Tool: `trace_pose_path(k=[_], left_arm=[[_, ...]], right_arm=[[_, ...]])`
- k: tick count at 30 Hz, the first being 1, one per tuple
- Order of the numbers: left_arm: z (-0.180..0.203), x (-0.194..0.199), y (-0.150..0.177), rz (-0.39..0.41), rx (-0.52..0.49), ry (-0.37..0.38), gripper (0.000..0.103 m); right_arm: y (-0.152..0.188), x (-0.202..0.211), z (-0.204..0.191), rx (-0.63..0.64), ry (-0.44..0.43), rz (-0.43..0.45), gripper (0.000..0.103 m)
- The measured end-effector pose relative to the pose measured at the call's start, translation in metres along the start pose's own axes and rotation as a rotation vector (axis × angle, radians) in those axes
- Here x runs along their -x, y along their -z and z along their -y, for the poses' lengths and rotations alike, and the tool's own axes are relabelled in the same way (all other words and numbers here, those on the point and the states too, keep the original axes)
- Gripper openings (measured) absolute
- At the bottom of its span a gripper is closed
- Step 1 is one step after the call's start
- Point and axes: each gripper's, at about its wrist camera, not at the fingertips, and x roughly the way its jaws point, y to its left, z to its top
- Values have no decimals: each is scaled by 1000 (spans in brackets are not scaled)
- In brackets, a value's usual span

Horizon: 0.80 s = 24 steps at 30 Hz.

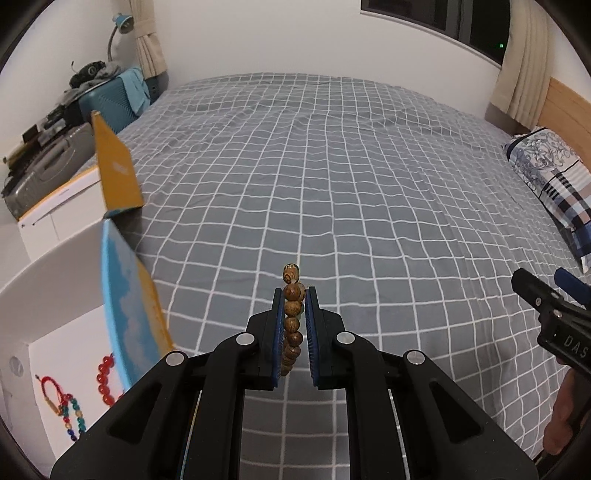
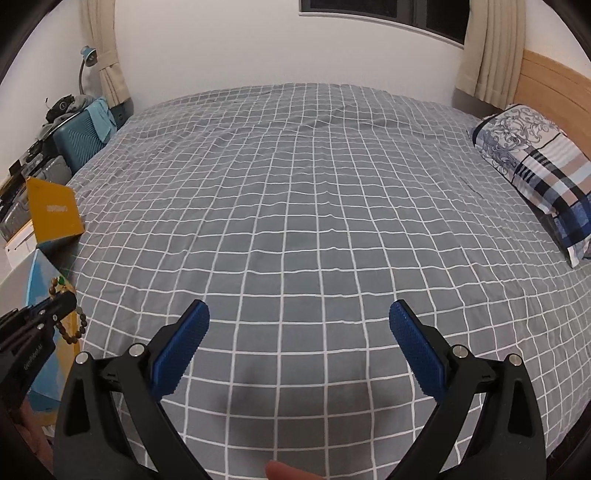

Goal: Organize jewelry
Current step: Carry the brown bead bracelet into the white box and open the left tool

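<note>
Left gripper (image 1: 294, 295) clamped on a wooden bead bracelet (image 1: 292, 317), blue pads squeezing the strand from both sides, loop standing on edge between the fingers, top bead poking past the tips. Held above the grey checked bedspread (image 1: 332, 184), not touching it. In the right wrist view the same bracelet (image 2: 75, 328) dangles from the left gripper (image 2: 55, 306) at the far left edge, with what may be a green bead at its top, too small to be sure.

Right gripper (image 2: 299, 317) spread wide, nothing between the blue pads (image 2: 413, 343), hovering over the bedspread (image 2: 314, 221). Also visible at the right edge of the left wrist view (image 1: 543, 291).

Just left of the left gripper: open box (image 1: 55, 295) with white inside, blue-and-yellow wall (image 1: 125, 302) facing the bed. Inside it lie a red bead bracelet (image 1: 103, 376), a red cord piece (image 1: 50, 391) and a multicolour bead strand (image 1: 75, 417). Beyond it, yellow lid flap (image 1: 114, 166) standing up.

Further right: patterned pillow (image 2: 535, 166) at the wooden headboard (image 2: 554, 85). Far left: teal suitcase (image 1: 118, 99), blue desk lamp (image 1: 123, 22). Back: curtains (image 1: 524, 59), dark window (image 2: 388, 14).
</note>
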Motion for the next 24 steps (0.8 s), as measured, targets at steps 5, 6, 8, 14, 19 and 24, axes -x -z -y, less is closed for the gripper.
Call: trace_pose_path(k=[5,6,8,14,19,24], left_arm=[[-15,16,7,15,17,-6,11],[-19,21,8,19,21,-9,11],[-28,27,11,24,30,-15,11],[-68,42,24,23,85,-45,11],[-109,60,30,28,143,-70,11],[-154,75,40,23,188,-126,11]], right_arm=[[4,6,-19,14,-24,-6,94],[5,7,-24,23,-28,-5,94],[6,11,-35,42,-37,1,94],[7,26,-78,95,-83,21,94],[8,39,-123,152,-130,37,94],[11,49,-175,206,-188,42,94]])
